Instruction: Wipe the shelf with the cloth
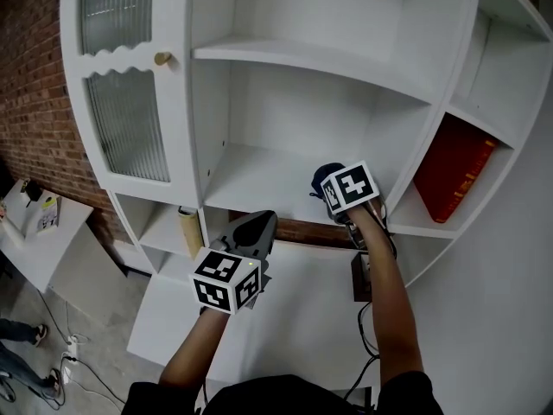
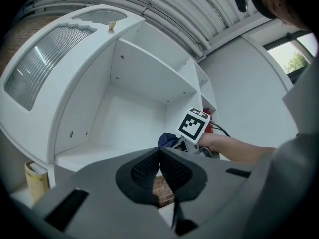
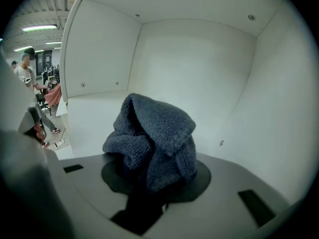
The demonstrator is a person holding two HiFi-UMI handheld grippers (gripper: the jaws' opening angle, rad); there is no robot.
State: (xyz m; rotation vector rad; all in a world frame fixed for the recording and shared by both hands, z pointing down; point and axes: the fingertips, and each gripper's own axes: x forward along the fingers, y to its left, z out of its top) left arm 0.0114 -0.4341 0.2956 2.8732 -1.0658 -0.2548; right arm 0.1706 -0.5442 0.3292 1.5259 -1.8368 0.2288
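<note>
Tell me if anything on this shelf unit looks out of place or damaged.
Nothing stands out: no spill or damage shows. The shelf is bare, the right hand-held gripper holds the bunched cloth, and the red book sits in a side compartment.

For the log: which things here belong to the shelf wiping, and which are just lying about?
Part of the job:
- cloth, dark blue, bunched in the shut right tongs
- shelf, white, in front of the cloth

Just there:
- red book, right side compartment
- cream roll, lower left compartment
- ribbed glass door
- left tongs, shut and empty
</note>
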